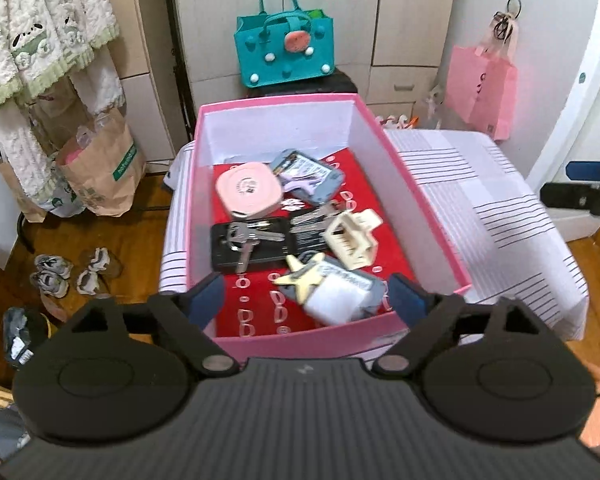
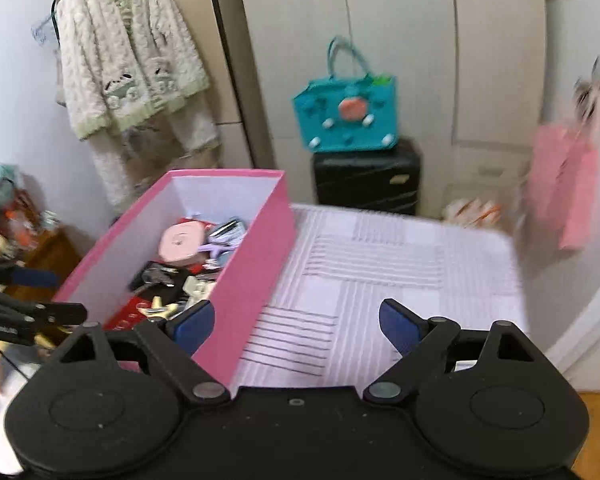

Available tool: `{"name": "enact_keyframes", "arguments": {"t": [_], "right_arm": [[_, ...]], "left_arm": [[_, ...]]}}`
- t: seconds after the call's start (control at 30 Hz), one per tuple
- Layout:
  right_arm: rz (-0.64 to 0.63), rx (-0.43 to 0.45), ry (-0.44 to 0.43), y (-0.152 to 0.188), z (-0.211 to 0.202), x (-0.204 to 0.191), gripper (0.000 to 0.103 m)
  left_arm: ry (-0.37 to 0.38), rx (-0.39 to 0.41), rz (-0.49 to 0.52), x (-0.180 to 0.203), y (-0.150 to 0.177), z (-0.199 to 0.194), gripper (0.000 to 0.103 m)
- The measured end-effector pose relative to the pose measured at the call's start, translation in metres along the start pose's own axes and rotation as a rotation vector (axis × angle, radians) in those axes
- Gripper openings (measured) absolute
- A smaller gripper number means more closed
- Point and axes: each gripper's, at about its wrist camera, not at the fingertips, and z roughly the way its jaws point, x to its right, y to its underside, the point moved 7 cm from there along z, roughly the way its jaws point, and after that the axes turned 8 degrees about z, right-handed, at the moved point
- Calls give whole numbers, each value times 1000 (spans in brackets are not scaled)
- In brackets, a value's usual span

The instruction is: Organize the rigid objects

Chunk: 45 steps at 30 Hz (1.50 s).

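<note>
A pink box point(image 1: 276, 101) with a red lining stands on a striped cloth point(image 1: 480, 200). Inside lie a pink rounded case point(image 1: 248, 192), a grey packet point(image 1: 312, 174), keys point(image 1: 248, 238) on a black flat item, a cream claw clip point(image 1: 352, 236) and a star clip point(image 1: 304, 282) on a grey-white packet. My left gripper point(image 1: 306, 294) hangs open over the box's near end, with nothing between its pads. My right gripper point(image 2: 296, 320) is open and empty over the cloth, beside the box's right wall point(image 2: 256, 264).
A teal bag point(image 1: 284, 48) sits on a black suitcase point(image 2: 368, 176) behind the table. A pink bag point(image 1: 484, 88) hangs at the right. Paper bags point(image 1: 100, 168) and shoes point(image 1: 72, 272) lie on the floor at the left, under a hanging fleece garment point(image 1: 40, 40).
</note>
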Motion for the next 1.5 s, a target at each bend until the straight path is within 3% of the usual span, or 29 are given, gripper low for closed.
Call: {"name": "enact_keyframes", "arguments": {"t": [0.1, 0.23, 0.3, 0.43, 0.6, 1.17, 1.5], "right_arm": [[17, 42, 23, 4, -13, -2, 93], [132, 124, 12, 16, -23, 10, 94], [165, 96, 18, 19, -20, 12, 94], [85, 96, 147, 31, -21, 8, 94], [66, 55, 103, 45, -24, -1, 94], [105, 111, 119, 61, -43, -7, 94], [163, 187, 191, 57, -60, 9, 94]], "left_arm": [[-39, 15, -25, 8, 3, -4, 100], [-57, -33, -74, 18, 10, 0, 101], [-52, -41, -91, 23, 13, 2, 101], [-98, -46, -114, 32, 21, 6, 101], [-185, -30, -106, 38, 24, 7, 101], [-218, 8, -76, 61, 31, -8, 101], [-233, 22, -90, 56, 26, -10, 101]]}}
